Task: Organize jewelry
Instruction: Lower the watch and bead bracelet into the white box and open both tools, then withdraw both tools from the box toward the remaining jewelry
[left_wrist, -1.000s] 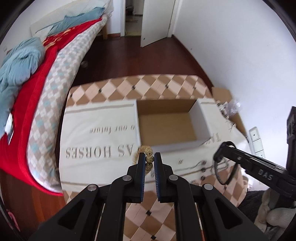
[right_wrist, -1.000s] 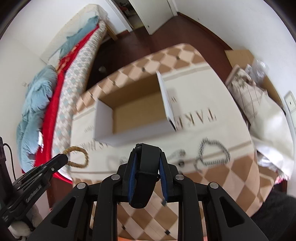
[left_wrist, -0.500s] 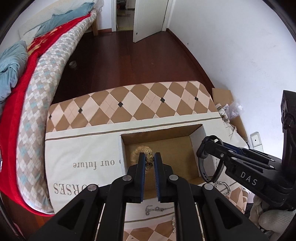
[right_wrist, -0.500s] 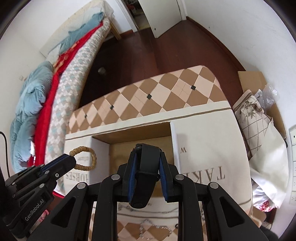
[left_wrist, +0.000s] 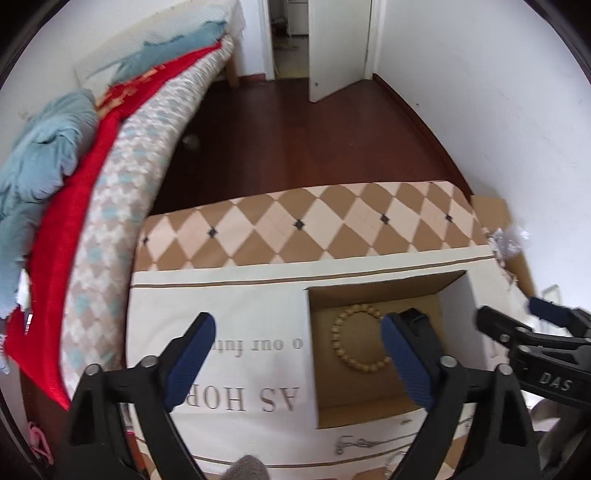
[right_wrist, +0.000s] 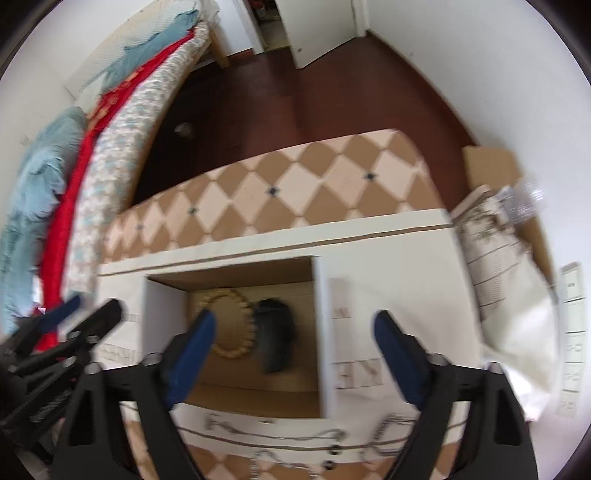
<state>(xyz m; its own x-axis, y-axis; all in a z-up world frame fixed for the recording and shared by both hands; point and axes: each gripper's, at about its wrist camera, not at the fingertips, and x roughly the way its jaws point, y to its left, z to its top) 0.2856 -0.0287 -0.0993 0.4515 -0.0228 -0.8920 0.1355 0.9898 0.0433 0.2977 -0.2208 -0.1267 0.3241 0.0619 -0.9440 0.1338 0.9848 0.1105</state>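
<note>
Item: box, one, open-topped cardboard, set on the bench toward its right side.

Contents: one bead bracelet lying flat on the box floor; one dark object just right of it, blurred, kind not determined.

Loose on the near bench edge: several chains, count not determinable.

Left tongs: released, jaws wide, nothing held, poised above the box's left wall.

Right tongs: released, jaws wide, nothing held, above the box.

Step judged in hand: two pieces deposited, both tongs freed.

Next move judged required: tongs to be brought near and lowered flat onto a thin chain, which is likely to slip.
</note>
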